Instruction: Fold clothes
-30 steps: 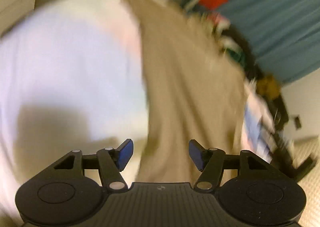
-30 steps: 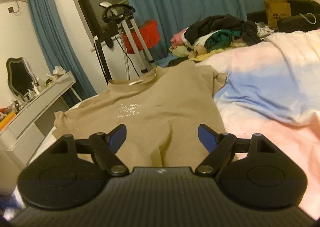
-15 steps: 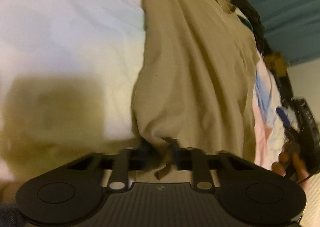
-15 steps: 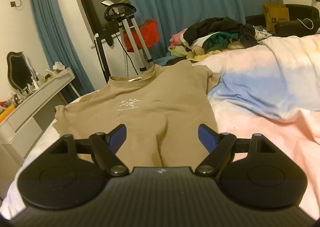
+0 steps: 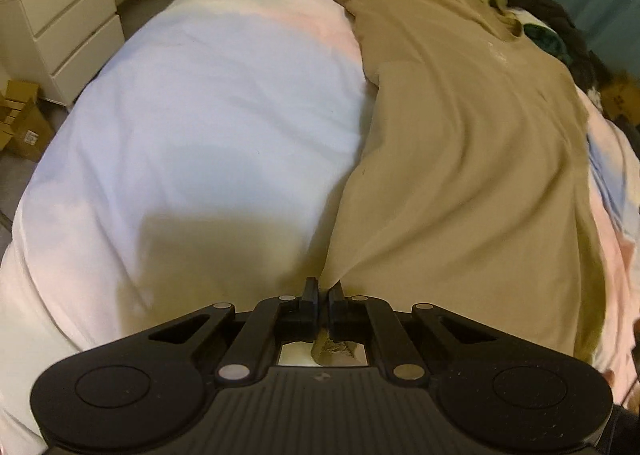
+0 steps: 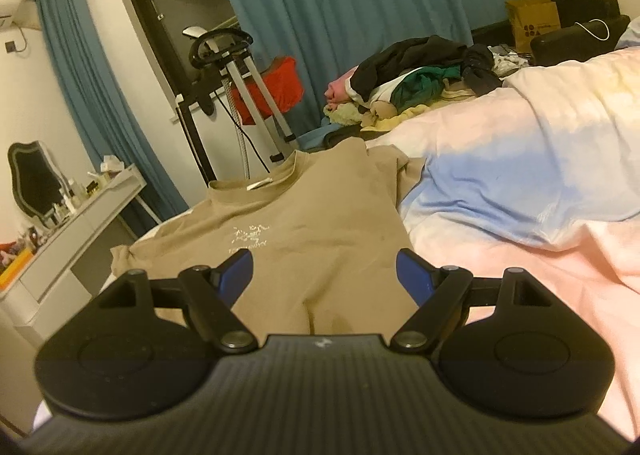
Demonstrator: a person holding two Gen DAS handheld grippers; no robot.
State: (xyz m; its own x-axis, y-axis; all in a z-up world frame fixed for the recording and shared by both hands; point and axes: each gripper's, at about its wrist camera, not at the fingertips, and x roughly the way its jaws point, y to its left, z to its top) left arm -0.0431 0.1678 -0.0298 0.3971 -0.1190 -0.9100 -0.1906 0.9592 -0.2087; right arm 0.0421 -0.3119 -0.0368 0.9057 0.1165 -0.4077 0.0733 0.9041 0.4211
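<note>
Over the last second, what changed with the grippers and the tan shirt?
The left gripper went from open above the bed to shut on the hem corner of the tan shirt, bunching the fabric there. The right gripper stayed open and empty over the shirt, which otherwise lies spread on the duvet as before.

One tan T-shirt, two hand-held grippers, one clothes pile, one mirror
</note>
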